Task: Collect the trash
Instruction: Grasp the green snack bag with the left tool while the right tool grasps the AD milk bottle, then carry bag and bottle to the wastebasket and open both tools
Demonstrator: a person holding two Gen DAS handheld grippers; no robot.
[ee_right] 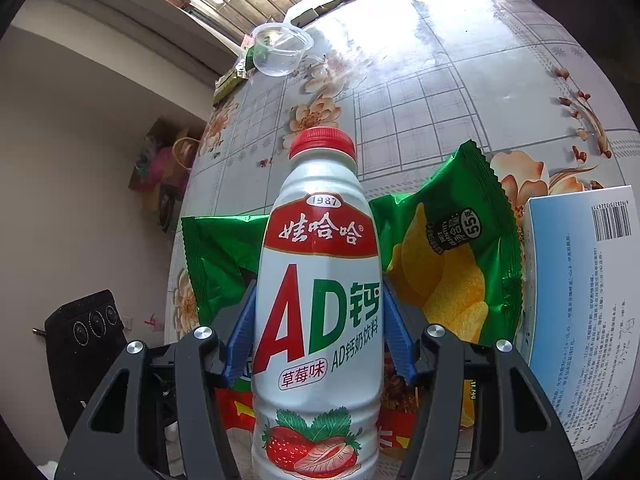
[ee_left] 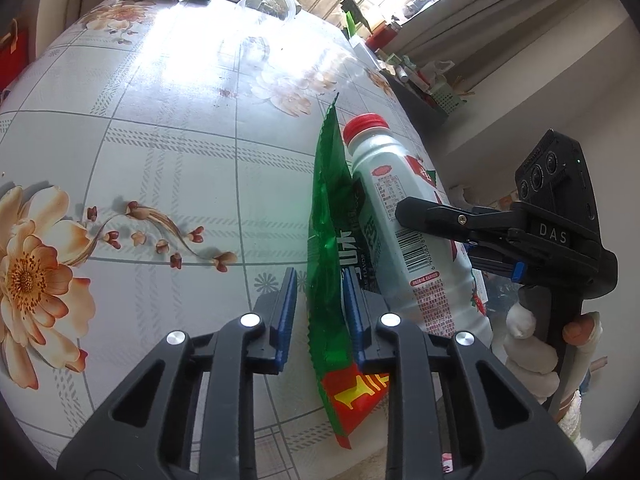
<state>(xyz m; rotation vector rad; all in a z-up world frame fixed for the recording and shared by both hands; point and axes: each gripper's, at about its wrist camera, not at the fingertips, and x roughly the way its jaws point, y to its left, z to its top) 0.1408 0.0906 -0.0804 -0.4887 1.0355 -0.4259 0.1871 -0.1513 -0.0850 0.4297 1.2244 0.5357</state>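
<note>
Green foil gives the chip bag point(ee_left: 326, 280) its shine, and this crinkled snack packet with a red and yellow bottom stands on its edge between the blue pads of the left gripper point(ee_left: 320, 312). Its jaws are narrow; one pad seems to touch the foil and a thin gap shows at the other, so I judge the grip is nearly made but not surely tight. Taking the bag by its thin edge suits such narrow jaws. Just to the right of this gripper leans the white plastic drink bottle with a red cap and a strawberry label point(ee_right: 316, 300). The right gripper point(ee_right: 318, 320) has its blue pads against both sides of the bottle's body, at the wide middle, probably because there it will not slip. Behind the bottle the bag spreads out, and a pale blue printed carton point(ee_right: 580, 280) lies to its right on the flowered tablecloth point(ee_left: 160, 168).
</note>
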